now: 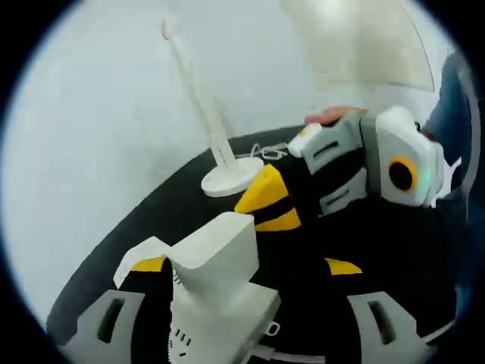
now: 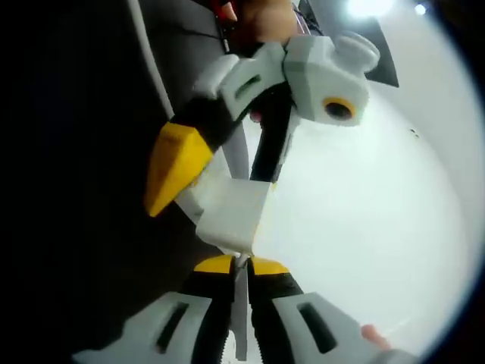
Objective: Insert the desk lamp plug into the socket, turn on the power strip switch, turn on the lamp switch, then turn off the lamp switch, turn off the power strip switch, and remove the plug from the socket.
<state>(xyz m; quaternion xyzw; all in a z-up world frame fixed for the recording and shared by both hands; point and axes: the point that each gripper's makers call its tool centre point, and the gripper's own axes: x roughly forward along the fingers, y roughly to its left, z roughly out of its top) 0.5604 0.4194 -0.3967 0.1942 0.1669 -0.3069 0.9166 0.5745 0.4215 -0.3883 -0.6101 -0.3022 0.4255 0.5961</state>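
Observation:
The white plug [image 1: 218, 254] stands in the white power strip [image 1: 227, 322], which lies between my left gripper's [image 1: 244, 265] wide-apart jaws; this gripper is open. My right gripper [image 1: 267, 203] comes in from the right, its yellow tips together at the plug's top. In the right gripper view my right gripper [image 2: 242, 265] is shut on a thin white part running from the plug [image 2: 227, 212]. The left gripper [image 2: 220, 163] reaches down from above, one jaw on each side of the plug. The white desk lamp [image 1: 227, 176] stands behind, its stem rising up left.
Everything rests on a black tabletop [image 1: 151, 220] whose curved edge runs along the left, with pale floor beyond. The lamp's white cable [image 1: 267, 150] lies beside the lamp base. A person's hand [image 1: 333, 115] and blue sleeve [image 1: 455, 114] are at the right.

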